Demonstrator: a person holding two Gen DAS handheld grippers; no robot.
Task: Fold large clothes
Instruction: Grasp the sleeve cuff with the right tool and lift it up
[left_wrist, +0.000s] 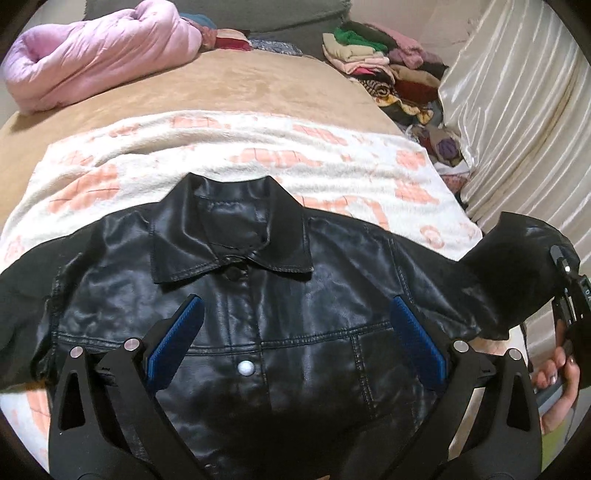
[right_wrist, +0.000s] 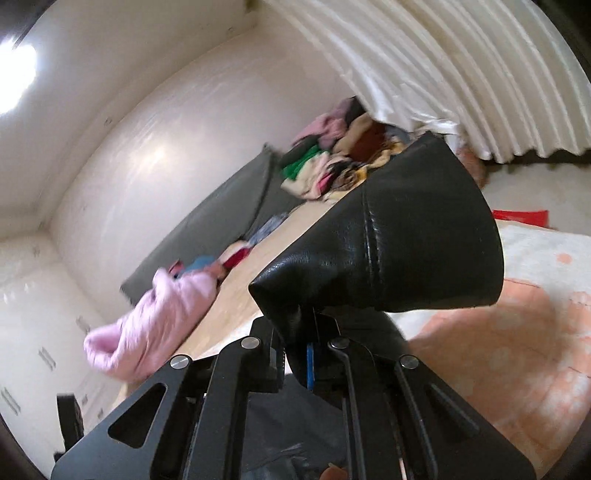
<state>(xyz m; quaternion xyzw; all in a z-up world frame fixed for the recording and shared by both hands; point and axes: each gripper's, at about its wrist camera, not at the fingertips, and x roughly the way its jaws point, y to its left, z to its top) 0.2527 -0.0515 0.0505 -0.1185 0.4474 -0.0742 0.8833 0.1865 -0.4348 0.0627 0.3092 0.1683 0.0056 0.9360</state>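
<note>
A black leather jacket (left_wrist: 258, 295) lies front up, collar away from me, on a white and peach blanket (left_wrist: 258, 147) on the bed. My left gripper (left_wrist: 293, 314) is open and empty, hovering over the jacket's chest, blue pads wide apart. My right gripper (left_wrist: 565, 288) shows at the right edge of the left wrist view, holding the jacket's right sleeve lifted off the bed. In the right wrist view the right gripper (right_wrist: 299, 332) is shut on the black sleeve cuff (right_wrist: 388, 240), which flares up in front of the camera.
A rolled pink quilt (left_wrist: 99, 55) lies at the far left of the tan bed cover (left_wrist: 221, 88). A pile of mixed clothes (left_wrist: 388, 66) sits at the far right. Cream curtains (left_wrist: 517, 110) hang along the right side. A grey headboard cushion (right_wrist: 207, 229) is behind.
</note>
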